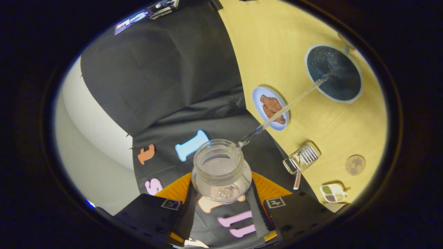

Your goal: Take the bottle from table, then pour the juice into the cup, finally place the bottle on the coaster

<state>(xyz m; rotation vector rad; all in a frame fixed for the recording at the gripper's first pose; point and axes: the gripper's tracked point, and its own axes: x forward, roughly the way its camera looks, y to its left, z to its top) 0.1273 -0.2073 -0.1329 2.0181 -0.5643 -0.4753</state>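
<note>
Here, the gripper (pixel 221 204) jaws clamp a tilted clear plastic bottle (pixel 221 171), its thin stream arcing into a dark, pale-rimmed cup (pixel 334 73) on the yellow desk (pixel 277 41).

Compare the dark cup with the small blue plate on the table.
The cup is dark inside with a pale rim; the blue plate is light throughout. The cup looks larger. A clear stream from the bottle held between the gripper fingers lands in the cup; the plate holds brown food. Both are round and rest on the yellow table.
</note>
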